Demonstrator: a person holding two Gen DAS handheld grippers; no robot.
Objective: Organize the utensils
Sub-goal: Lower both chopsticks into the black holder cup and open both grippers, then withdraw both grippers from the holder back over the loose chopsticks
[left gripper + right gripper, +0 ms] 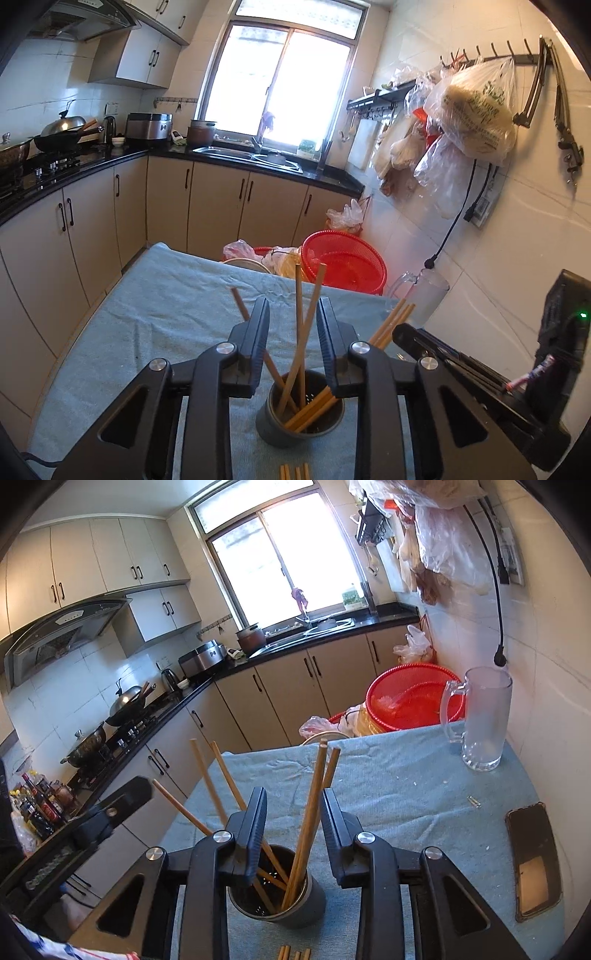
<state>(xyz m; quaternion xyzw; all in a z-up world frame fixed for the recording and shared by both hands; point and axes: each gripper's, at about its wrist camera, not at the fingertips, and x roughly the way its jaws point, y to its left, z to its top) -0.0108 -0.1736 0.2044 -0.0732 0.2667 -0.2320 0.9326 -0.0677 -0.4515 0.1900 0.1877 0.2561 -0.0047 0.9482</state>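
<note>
A grey cylindrical holder (271, 424) (312, 904) stands on the blue cloth with several wooden chopsticks leaning in it. My left gripper (293, 301) hangs just above the holder, jaws apart, with two upright chopsticks (300, 317) between its fingers and a gap on each side. My right gripper (294, 792) is above the same holder from the other side. Two chopsticks (314, 805) stand between its fingers, and neither pad presses on them. Ends of several loose chopsticks (295, 473) (295, 954) lie on the cloth at the near edge.
A glass mug (484, 720) stands at the table's far right by the tiled wall. A phone (532, 864) lies on the cloth (406, 794) to the right. A red basket (343, 262) sits beyond the table's far edge. Cabinets and a counter lie to the left.
</note>
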